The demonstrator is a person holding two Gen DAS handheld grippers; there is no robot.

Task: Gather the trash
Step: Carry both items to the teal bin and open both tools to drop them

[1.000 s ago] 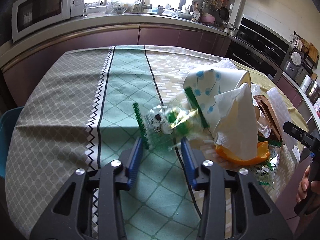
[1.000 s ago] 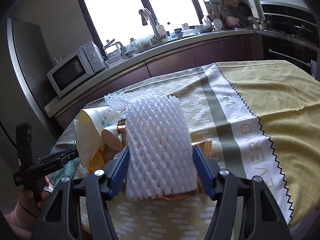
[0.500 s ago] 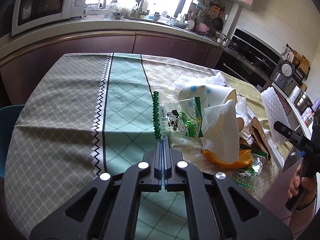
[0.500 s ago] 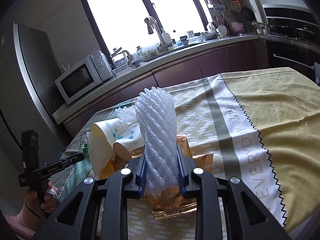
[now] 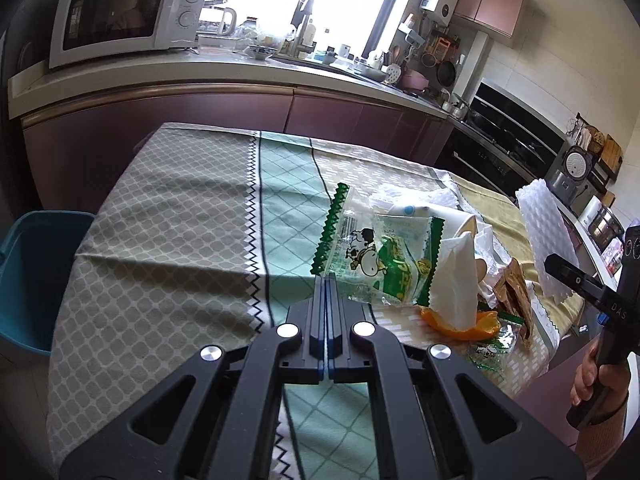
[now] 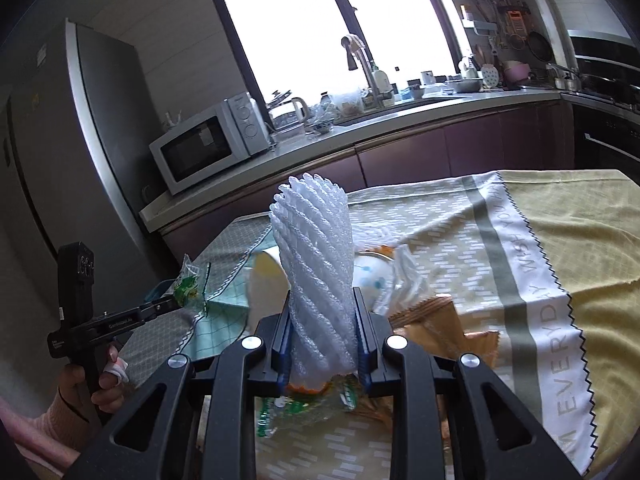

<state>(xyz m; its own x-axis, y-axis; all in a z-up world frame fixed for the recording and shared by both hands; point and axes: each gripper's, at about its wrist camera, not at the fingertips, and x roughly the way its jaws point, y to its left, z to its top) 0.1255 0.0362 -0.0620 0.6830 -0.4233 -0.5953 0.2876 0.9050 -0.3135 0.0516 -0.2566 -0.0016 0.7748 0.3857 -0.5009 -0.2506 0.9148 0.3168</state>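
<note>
Your left hand-held gripper (image 5: pixel 327 280) is clamped flat on a thin corner of the wrapper (image 5: pixel 376 258), which hangs clear above the desk (image 5: pixel 168 240). That film is slick and the bite is small, so a quick swing could let it slide out. Your right hand-held gripper (image 6: pixel 322 330) squeezes the foam net (image 6: pixel 316 276) at its lower part; its jaws have just been closing on it. The net is springy and stands tall above the jaws, so it may creep upward or brush the pile as you carry it.

Just beyond lie the rest of the trash: an orange peel (image 5: pixel 460 322), a tissue (image 5: pixel 456 280), a paper cup (image 6: pixel 370 272) and a brown wrapper (image 5: pixel 516 300), all loosely heaped near the desk's edge. A dragging net or wrapper could knock pieces to the floor.

The desk wears a patterned cloth in grey, mint and yellow; snagging it would shift everything. A blue bin (image 5: pixel 32 276) sits beside the desk's left edge. Farther back are a microwave (image 5: pixel 120 20), a sink under a bright window, and a fridge (image 6: pixel 60 160).
</note>
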